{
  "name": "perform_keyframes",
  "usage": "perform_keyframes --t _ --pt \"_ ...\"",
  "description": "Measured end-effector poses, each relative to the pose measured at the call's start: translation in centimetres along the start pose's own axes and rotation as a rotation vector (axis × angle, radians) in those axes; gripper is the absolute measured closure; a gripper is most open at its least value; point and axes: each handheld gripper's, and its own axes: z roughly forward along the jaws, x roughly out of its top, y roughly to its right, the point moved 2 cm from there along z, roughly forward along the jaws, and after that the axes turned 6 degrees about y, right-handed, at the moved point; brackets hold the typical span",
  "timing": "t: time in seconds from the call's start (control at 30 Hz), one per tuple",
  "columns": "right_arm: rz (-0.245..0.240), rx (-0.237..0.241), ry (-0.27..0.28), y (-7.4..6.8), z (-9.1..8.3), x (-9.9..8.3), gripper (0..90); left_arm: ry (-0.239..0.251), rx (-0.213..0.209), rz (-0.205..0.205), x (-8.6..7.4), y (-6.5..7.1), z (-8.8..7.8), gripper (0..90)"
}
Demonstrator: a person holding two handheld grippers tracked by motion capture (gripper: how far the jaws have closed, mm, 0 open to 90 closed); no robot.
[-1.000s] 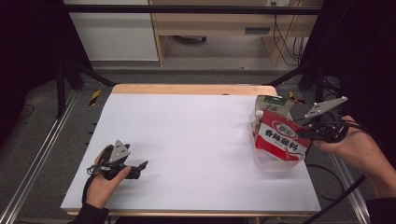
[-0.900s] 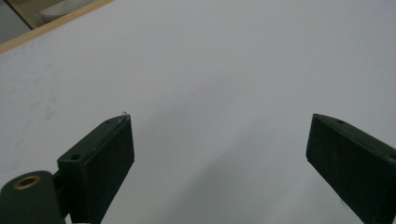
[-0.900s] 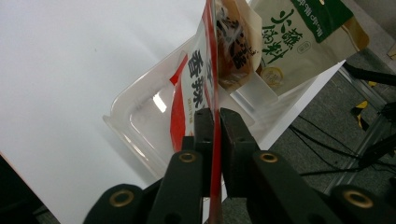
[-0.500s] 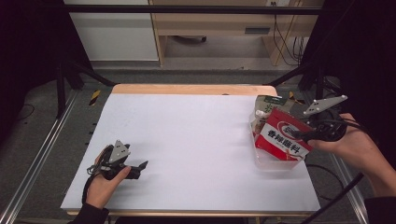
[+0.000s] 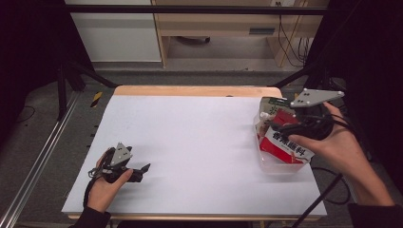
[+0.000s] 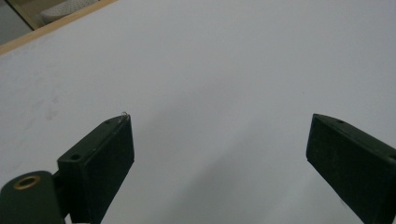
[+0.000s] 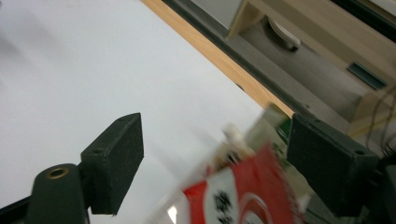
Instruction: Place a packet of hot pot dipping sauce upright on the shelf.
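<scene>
A red and white pouch (image 5: 285,145) with printed characters stands tilted in a clear plastic tub (image 5: 280,165) at the table's right edge. Behind it sits a green and white pouch (image 5: 272,106). My right gripper (image 5: 280,126) hovers just above the red pouch, held by a hand. In the right gripper view its jaws stand wide apart, with the red pouch (image 7: 243,196) and a white cap (image 7: 231,133) blurred below them; the gripper (image 7: 215,158) is open. My left gripper (image 5: 135,169) rests near the front left of the white table (image 5: 190,137). It is open (image 6: 219,154) over bare table.
The wooden far edge of the table (image 5: 190,90) borders a gap, with a cabinet and a shelf behind it. Cables (image 5: 328,190) trail off the right side. A metal rail (image 5: 38,161) runs along the left.
My right gripper has shifted slightly toward the far side and left above the red pouch. The left gripper has stayed still.
</scene>
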Motion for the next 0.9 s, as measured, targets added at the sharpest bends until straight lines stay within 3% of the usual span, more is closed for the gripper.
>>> perform_keyframes --t 0.23,0.43,0.57,0.7,0.9 --pt "0.019 0.057 0.083 -5.6 2.3 0.7 15.3 0.003 -0.001 -0.002 0.0 0.0 -0.1 7.5" --pt "0.045 0.131 0.084 -10.5 6.1 -1.6 13.6 0.003 0.001 -0.001 0.0 -0.1 -0.1 7.4" --pt "0.062 0.169 0.049 -13.3 9.0 -3.5 12.7 0.001 0.002 0.001 0.0 0.0 0.0 7.2" --pt "0.077 0.199 0.030 -15.3 11.6 -5.0 11.9 0.001 0.004 0.002 0.0 -0.1 0.0 7.1" --pt "0.133 0.191 0.038 -16.4 14.5 -6.7 8.9 0.003 0.002 0.003 0.0 -0.1 0.0 6.6"
